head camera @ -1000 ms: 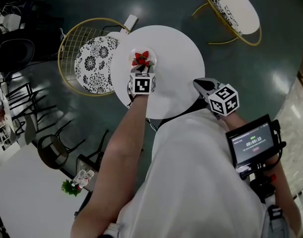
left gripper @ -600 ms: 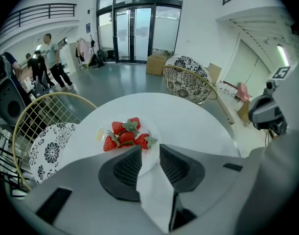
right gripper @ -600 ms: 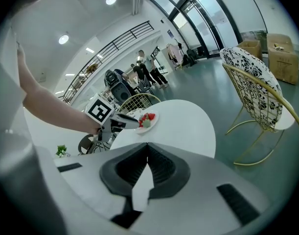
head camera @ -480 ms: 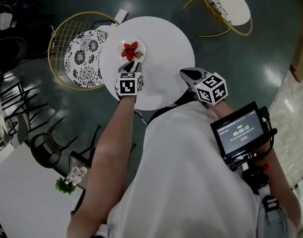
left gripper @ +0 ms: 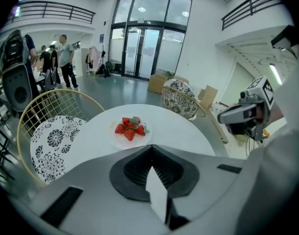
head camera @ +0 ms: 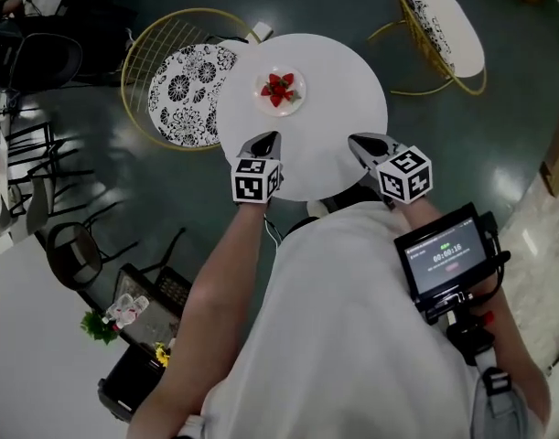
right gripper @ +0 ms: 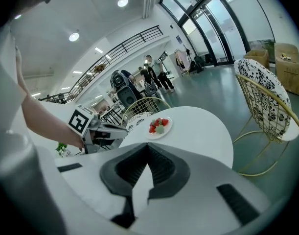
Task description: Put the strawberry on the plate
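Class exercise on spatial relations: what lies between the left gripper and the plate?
Only bare table separates left gripper from plate, per head view.

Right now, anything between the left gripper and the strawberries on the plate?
Nothing visible. Only bare white table lies between the left gripper, whose jaws have just closed empty, and the strawberries, which sit on the plate.

Strawberries lie on plate on round table; left gripper, jaws just closed empty, and right gripper hover over near edge.
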`<state>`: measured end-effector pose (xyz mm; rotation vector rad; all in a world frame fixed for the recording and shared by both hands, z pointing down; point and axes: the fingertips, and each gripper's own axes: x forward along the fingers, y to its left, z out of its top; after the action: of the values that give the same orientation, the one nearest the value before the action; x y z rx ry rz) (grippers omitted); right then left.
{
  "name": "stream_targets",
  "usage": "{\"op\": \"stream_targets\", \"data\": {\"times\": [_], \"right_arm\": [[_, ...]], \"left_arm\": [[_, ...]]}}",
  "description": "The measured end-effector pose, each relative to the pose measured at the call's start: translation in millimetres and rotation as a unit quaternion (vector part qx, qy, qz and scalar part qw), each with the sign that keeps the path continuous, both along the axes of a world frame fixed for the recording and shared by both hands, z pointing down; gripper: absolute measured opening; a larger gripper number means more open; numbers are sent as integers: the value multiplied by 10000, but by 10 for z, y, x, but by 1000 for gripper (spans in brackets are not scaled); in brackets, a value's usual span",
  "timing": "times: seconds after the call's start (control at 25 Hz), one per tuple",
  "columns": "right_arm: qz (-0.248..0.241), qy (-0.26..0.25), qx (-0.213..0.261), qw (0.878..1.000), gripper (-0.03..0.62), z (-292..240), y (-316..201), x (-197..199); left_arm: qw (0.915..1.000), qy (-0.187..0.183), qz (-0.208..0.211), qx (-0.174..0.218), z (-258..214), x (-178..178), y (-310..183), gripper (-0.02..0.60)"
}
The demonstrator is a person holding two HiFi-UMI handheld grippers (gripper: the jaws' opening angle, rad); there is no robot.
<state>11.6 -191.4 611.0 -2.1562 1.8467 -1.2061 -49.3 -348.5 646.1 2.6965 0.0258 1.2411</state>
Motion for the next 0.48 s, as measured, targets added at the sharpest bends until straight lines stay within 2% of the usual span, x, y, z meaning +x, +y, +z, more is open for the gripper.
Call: {"op": "stream_targets", "data": {"times": [0.24,0.48], "right_arm": [[-52,174,267,9995,5,-157,-93,78],[-120,380,372,9985,5,-369,-147,-188]], "left_arm": [[9980,558,-202,-203,-276,-244,83,6],[9936,984,-363,-421,-528,-577,192,6]]}}
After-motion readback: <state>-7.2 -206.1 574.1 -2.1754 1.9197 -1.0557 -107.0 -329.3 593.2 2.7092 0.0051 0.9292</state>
